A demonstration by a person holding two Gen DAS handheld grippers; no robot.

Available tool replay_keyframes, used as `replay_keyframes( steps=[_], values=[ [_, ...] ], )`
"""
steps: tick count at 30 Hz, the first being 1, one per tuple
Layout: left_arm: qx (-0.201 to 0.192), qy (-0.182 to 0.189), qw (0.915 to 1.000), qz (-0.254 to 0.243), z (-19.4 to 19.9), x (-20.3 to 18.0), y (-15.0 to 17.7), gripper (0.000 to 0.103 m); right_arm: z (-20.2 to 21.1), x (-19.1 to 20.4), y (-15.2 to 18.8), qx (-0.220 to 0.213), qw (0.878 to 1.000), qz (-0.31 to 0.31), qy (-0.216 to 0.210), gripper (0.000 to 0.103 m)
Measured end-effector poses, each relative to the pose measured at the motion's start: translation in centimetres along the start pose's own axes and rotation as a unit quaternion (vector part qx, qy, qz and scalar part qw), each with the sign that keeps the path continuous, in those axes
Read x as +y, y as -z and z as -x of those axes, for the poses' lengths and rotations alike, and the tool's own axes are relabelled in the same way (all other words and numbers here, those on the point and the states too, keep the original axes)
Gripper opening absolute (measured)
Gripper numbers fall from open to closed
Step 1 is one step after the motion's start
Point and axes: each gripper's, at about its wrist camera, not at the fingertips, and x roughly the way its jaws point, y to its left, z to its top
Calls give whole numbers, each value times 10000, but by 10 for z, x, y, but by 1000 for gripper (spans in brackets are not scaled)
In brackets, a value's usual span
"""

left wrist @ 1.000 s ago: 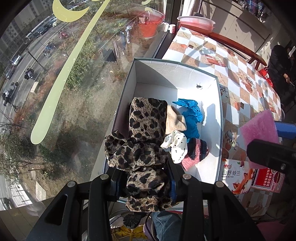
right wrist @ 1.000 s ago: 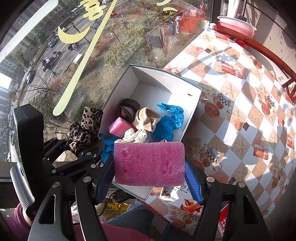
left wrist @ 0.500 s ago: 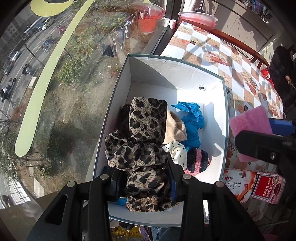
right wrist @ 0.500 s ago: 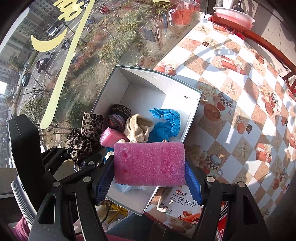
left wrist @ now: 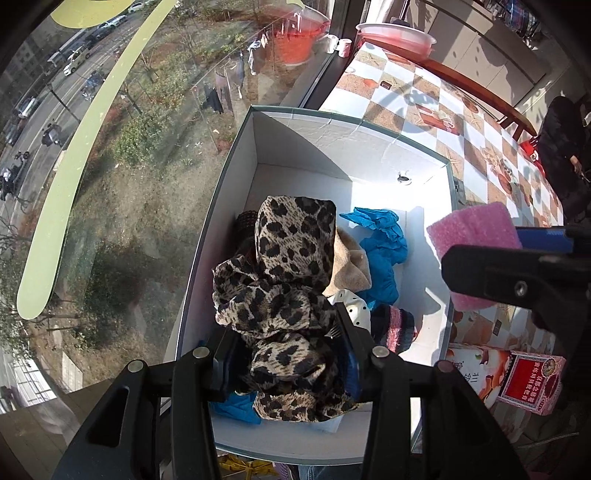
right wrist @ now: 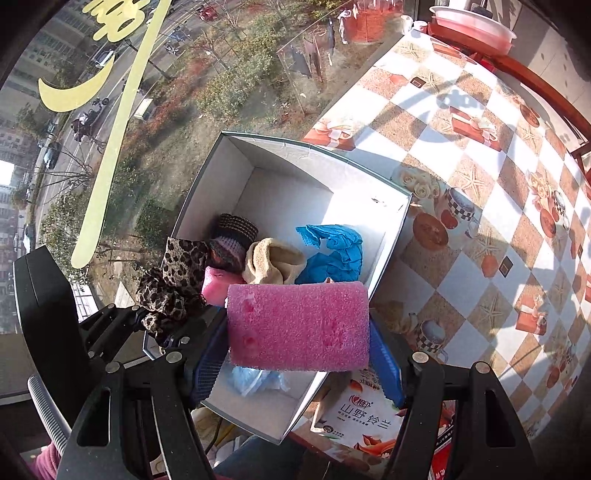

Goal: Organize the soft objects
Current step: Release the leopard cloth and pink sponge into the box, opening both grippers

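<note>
My left gripper is shut on a leopard-print cloth and holds it above the near left part of an open white box. The cloth also shows in the right wrist view. My right gripper is shut on a pink sponge and holds it over the box's near right rim; the sponge also shows in the left wrist view. In the box lie a blue cloth, a beige cloth, a dark knitted piece and a pink roll.
The box stands on a table with a checked patterned cover, against a window. A printed carton lies just right of the box's near corner. A pink basin stands at the table's far end.
Both grippers have moved forward and over the box with their loads. The leopard cloth now hangs over the box's inside; the sponge has come closer to the right rim.
</note>
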Motion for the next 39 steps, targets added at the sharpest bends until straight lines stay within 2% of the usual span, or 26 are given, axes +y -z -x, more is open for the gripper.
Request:
replay_keyframes(
  steps=[2, 4, 5, 6, 7, 9, 11, 12, 16, 23, 32, 39],
  values=[
    [-56, -12, 10000, -76, 4, -1, 1, 82, 0, 0, -1, 12, 10000, -6, -37, 72],
    [-155, -50, 9998, -134, 9, -3, 3, 84, 1, -2, 0, 6, 10000, -42, -19, 73],
    [-170, -78, 9997, -140, 10, -4, 4, 85, 3, -4, 0, -7, 10000, -71, -21, 84],
    [-156, -65, 9998, -121, 11, -3, 4, 86, 4, -6, 1, -15, 9999, -115, 17, 100],
    [-185, -67, 9998, -103, 12, -2, 4, 87, 5, -8, 2, -25, 9999, -155, -2, 102],
    [-307, -139, 9994, -64, 15, -2, 5, 88, 9, -14, 5, -30, 9996, -251, -148, 102],
    [-291, -430, 9986, -38, 18, -3, 5, 88, 13, -15, 8, -88, 9996, -234, -91, 102],
    [-278, -462, 9985, -5, 19, -2, 6, 88, 16, -15, 11, -160, 9997, -183, -33, 102],
    [-78, -154, 9996, 202, 20, 5, 9, 88, 30, -15, 22, -329, 9990, -92, 279, 102],
    [-157, -232, 9994, 204, 39, 3, 20, 88, 38, -11, 44, -342, 9983, -241, 396, 102],
    [-208, -332, 9992, 75, 47, -2, 28, 88, 35, -4, 60, -253, 9988, -240, 343, 102],
    [-220, -319, 9992, 61, 51, -4, 32, 88, 35, 2, 64, -226, 9980, -80, 592, 102]
  ],
)
